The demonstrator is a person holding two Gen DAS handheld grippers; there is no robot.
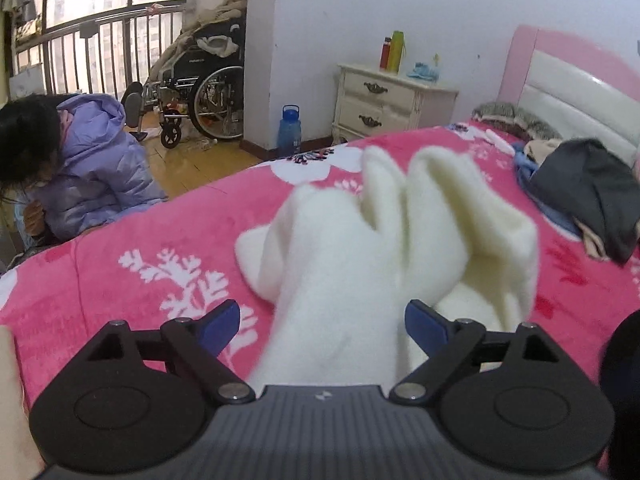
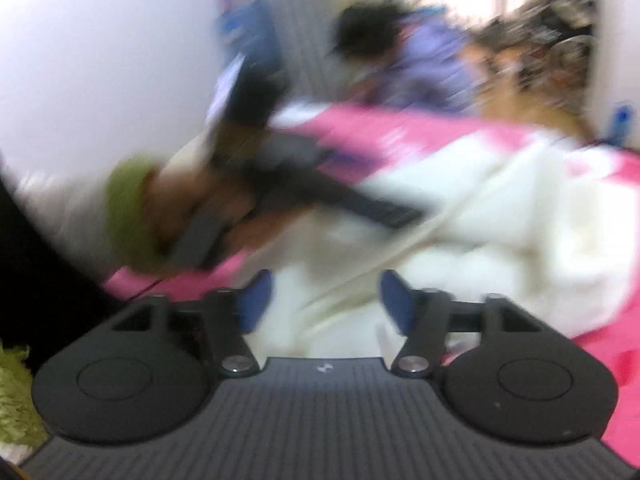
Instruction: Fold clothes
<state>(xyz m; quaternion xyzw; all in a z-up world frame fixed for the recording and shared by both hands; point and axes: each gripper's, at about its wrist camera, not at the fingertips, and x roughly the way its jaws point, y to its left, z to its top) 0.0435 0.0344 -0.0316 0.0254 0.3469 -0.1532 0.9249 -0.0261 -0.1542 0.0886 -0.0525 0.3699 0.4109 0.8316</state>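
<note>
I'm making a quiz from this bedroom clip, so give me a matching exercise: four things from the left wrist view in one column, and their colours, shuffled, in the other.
Things:
1. garment
2. blanket
3. big bottle
4. nightstand

Colours:
A. blue
B. cream with dark handles
C. white
D. pink with white flowers

Pairs: 1-C, 2-D, 3-A, 4-B
</note>
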